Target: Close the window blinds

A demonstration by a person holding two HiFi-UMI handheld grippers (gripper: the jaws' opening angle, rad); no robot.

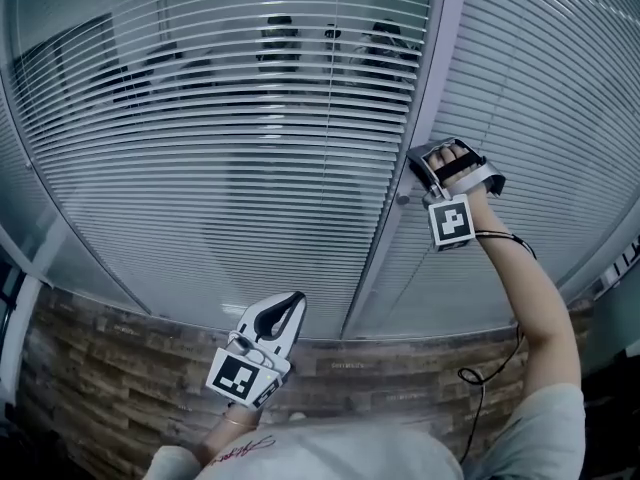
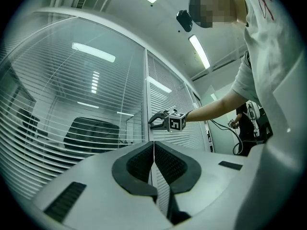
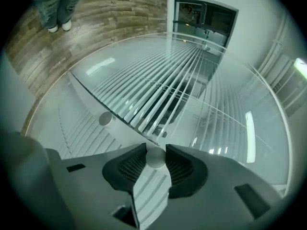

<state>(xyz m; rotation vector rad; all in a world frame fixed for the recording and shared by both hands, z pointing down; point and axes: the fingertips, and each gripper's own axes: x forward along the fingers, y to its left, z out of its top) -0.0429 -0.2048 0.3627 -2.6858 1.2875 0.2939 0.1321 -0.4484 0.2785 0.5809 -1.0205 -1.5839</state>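
Observation:
White slatted blinds (image 1: 230, 138) hang behind the glass of the left pane, slats tilted so the room beyond shows through. The right pane's blinds (image 1: 545, 88) look flatter. My right gripper (image 1: 413, 160) is raised to the pale upright frame (image 1: 385, 238) between the panes. It is shut on a small round white knob (image 3: 155, 157), which sits squeezed between the dark pads. A second knob (image 3: 105, 119) sits lower on the frame, seen in the head view as knob (image 1: 402, 199). My left gripper (image 1: 296, 298) hangs low, shut and empty, jaws touching (image 2: 153, 145).
Dark office chairs (image 1: 280, 38) stand behind the left glass. Wood-plank floor (image 1: 110, 368) runs below the partition. A black cable (image 1: 490, 368) trails from my right arm. A person's feet (image 3: 57, 25) and a doorway (image 3: 204, 18) appear in the right gripper view.

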